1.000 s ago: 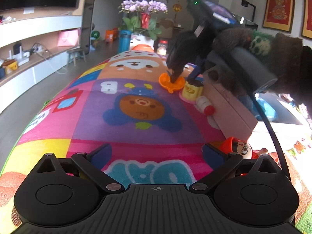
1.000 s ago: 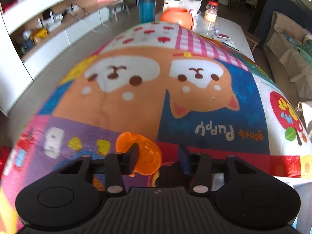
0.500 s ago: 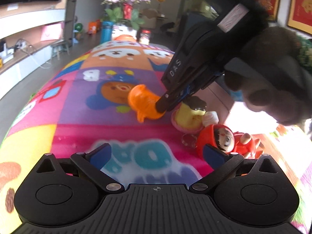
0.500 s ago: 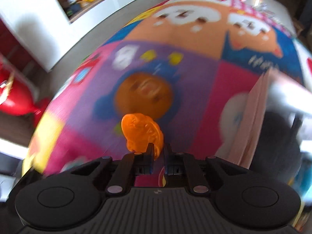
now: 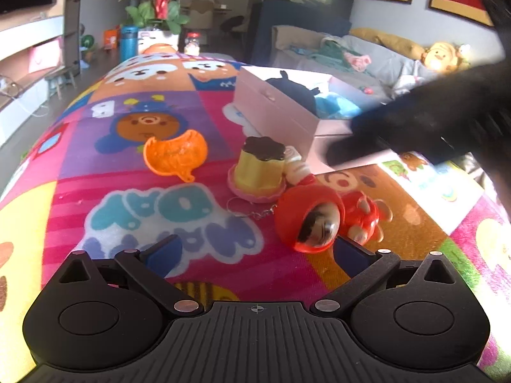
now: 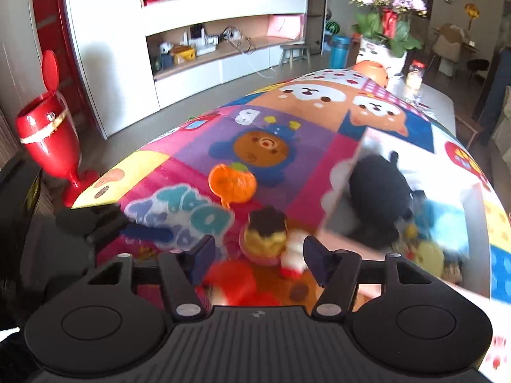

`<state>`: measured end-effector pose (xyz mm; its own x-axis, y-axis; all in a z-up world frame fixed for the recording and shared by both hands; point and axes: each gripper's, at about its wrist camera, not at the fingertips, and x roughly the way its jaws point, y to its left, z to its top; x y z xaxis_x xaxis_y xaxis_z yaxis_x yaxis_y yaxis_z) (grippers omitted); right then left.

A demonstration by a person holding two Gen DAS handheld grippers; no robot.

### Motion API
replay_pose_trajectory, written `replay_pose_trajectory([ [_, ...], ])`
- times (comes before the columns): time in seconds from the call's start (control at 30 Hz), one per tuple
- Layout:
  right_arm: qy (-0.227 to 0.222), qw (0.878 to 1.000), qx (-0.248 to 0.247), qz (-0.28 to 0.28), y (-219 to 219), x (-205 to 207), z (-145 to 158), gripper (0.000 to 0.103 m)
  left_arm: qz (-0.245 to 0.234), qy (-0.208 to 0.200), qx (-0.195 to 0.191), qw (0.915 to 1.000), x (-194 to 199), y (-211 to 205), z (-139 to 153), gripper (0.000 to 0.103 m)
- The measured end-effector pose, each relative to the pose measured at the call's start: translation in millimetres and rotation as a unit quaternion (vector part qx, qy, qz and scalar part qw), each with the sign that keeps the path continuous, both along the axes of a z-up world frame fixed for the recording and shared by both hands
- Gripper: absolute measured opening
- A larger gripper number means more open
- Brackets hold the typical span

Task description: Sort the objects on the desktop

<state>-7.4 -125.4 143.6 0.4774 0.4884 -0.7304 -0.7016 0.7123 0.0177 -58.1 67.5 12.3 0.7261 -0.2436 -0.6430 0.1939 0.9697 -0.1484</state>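
Observation:
An orange translucent toy (image 5: 174, 154) (image 6: 231, 185) lies free on the colourful mat. Right of it stand a yellow pudding toy (image 5: 258, 169) (image 6: 265, 236) with a brown top and a small white-and-red toy (image 5: 295, 164). A red-hooded figure (image 5: 316, 220) lies in front of them. My left gripper (image 5: 258, 250) is open just short of the figure, with nothing between its fingers. My right gripper (image 6: 259, 257) hovers above the pudding toy, its jaws opening and holding nothing. The open pink box (image 5: 278, 111) (image 6: 338, 223) holds a black plush (image 6: 377, 191) and blue items.
A flower pot (image 5: 156, 16), a blue bottle (image 5: 128, 41) and a jar (image 5: 192, 43) stand at the table's far end. A red bin (image 6: 48, 140) stands on the floor to the left. A sofa (image 5: 367, 60) lies beyond the box. A keychain ring (image 5: 252, 212) trails from the pudding toy.
My right gripper carried the orange toy toward the near end of the mat, let it go there and drew back to the right. The left gripper shifted right, closer to the red figure.

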Motion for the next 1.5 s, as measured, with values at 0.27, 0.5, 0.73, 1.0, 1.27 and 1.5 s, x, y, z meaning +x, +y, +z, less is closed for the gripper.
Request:
replay_pose_trajectory([
  [0.27,-0.065,0.982,0.047,-0.169,-86,16,-11,0.062,0.018,-0.001,0.027,0.9995,-3,0,12,0.103],
  [0.5,-0.062,0.917,0.159,-0.360,-171,63,-39,0.072,0.002,-0.004,0.022,0.9997,5,-15,10,0.103],
  [0.73,-0.038,0.934,0.169,-0.311,-145,71,-53,0.078,-0.013,-0.027,0.037,0.9989,3,-23,11,0.103],
  [1.0,-0.128,0.965,0.132,-0.188,-101,14,-32,0.078,0.027,-0.019,0.036,0.9988,9,-2,7,0.103],
  [1.27,-0.098,0.994,0.047,0.007,-22,-38,-60,0.083,0.064,-0.024,0.018,0.9975,14,17,11,0.103],
  [1.5,-0.080,0.996,0.031,-0.024,-13,-37,-72,0.051,0.060,-0.028,0.022,0.9976,13,17,13,0.103],
])
